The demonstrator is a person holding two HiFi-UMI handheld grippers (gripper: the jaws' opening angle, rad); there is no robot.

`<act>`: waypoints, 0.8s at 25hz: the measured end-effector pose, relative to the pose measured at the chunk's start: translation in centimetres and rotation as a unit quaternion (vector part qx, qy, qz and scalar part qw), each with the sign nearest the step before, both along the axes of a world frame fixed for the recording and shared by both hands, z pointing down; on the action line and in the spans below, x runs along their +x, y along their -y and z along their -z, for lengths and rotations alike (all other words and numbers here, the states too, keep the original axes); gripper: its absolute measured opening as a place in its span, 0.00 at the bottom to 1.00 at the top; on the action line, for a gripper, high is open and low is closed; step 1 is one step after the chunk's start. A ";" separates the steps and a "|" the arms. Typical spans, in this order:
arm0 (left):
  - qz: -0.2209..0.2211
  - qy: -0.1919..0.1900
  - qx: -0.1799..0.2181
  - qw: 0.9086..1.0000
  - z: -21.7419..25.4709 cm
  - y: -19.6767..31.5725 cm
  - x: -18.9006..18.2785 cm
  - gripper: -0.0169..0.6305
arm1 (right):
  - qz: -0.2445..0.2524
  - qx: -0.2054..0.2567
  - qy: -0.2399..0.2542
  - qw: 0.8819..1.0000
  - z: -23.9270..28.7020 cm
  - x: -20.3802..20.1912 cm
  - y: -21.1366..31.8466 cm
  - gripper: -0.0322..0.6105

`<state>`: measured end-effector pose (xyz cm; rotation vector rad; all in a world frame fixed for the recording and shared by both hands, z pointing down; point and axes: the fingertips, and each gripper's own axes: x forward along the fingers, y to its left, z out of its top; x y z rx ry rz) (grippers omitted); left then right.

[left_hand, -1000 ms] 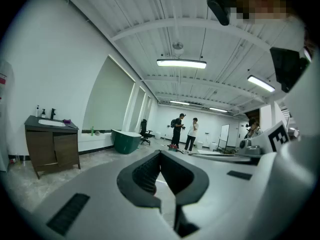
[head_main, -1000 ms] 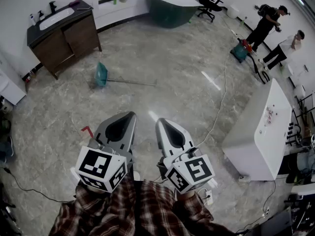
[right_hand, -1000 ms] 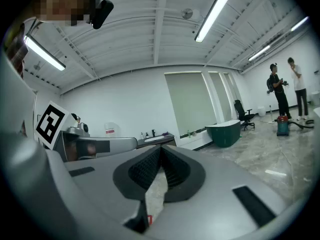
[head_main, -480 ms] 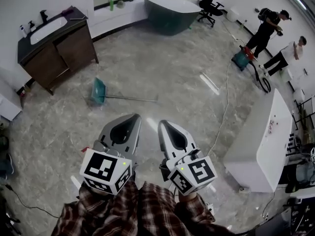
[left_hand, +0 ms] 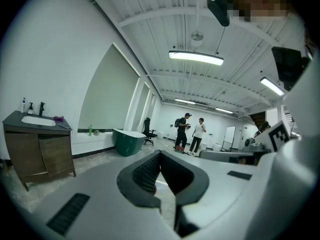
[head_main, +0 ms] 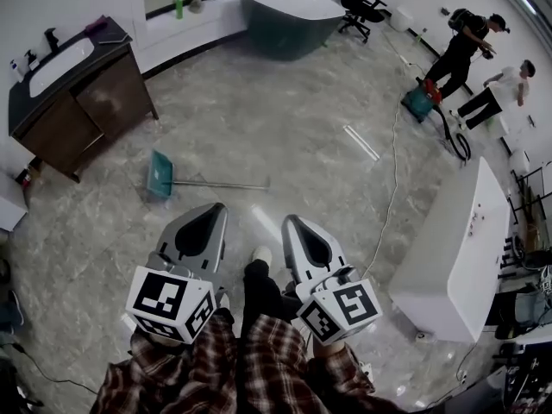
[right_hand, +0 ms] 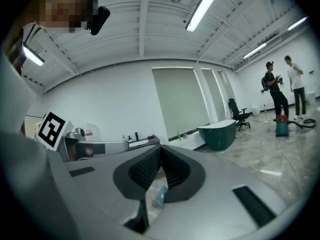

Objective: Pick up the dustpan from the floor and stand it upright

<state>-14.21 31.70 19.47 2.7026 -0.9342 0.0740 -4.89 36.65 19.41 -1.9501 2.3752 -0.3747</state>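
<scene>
Fingers (left_hand: 144, 175) ribbed black, both pairs meeting; teal dustpan (head_main: 159, 174) flat, marbled floor (head_main: 293, 110).

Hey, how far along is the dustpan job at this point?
Done: nothing yet. The dustpan lies flat on the floor near the wooden vanity, its long handle stretched out along the ground. In hand: the left tongs and right tongs are both shut and empty, held out short of the dustpan. Left: reach it, grip it, lift it and stand it upright.
</scene>
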 end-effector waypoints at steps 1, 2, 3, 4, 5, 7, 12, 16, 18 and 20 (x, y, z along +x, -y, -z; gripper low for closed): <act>0.001 0.002 -0.001 1.000 -0.2 1.3 0.6 0.04 | -0.002 0.000 0.002 1.000 -0.2 0.8 1.2 0.07; 0.003 0.005 -0.001 1.000 -0.3 2.6 1.3 0.04 | -0.001 0.000 0.004 1.000 -0.3 1.6 2.6 0.07; 0.004 0.007 -0.001 1.000 -0.4 4.0 2.1 0.04 | 0.002 0.001 0.005 1.000 -0.3 2.6 4.0 0.07; 0.005 0.009 0.001 1.000 -0.3 5.3 3.2 0.04 | 0.007 0.001 0.006 1.000 -0.3 3.5 5.4 0.07; 0.006 0.012 0.002 1.000 -0.2 6.7 4.5 0.04 | 0.014 0.001 0.005 1.000 -0.2 4.6 6.9 0.07; 0.012 0.015 0.005 1.000 0.2 9.4 7.1 0.04 | 0.030 0.001 0.003 1.000 0.3 6.7 9.9 0.07; 0.053 0.004 0.004 0.999 1.8 16.8 12.2 0.04 | 0.078 0.003 -0.003 0.997 1.9 11.8 18.3 0.07; 0.084 0.001 0.006 0.996 2.7 21.6 15.9 0.04 | 0.114 0.003 -0.004 0.994 2.7 15.3 24.0 0.07; 0.100 0.001 0.005 0.995 2.9 23.4 17.2 0.04 | 0.131 0.002 -0.006 0.991 2.9 16.4 26.2 0.07; 0.114 0.003 0.005 0.993 2.9 25.0 17.9 0.04 | 0.147 0.001 -0.006 0.989 2.9 16.9 28.1 0.07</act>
